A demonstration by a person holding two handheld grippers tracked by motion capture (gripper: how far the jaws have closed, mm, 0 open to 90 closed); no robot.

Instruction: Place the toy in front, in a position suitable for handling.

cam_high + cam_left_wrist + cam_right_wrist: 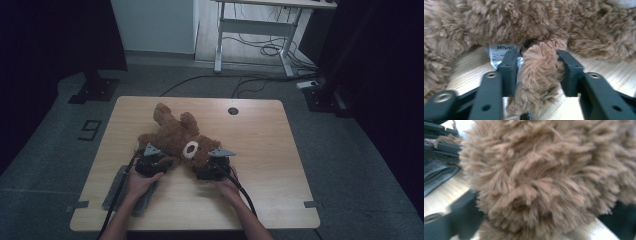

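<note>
Left gripper [537, 72] jaws clamped on small furry limb of plush bear [175, 137], likely to anchor it. Right gripper [214, 167] buried in fur at bear's head, grip unclear. Bear sprawls mid-table [260, 130]; grey cloth [117, 190] beside left forearm.

One brown plush bear [177, 135] lay on the one wooden surface [260, 150], with one white label [499, 53] on it. Two grippers, left [150, 161] and right [212, 167], were there, and one grey folded cloth [116, 192] lay near left.
</note>
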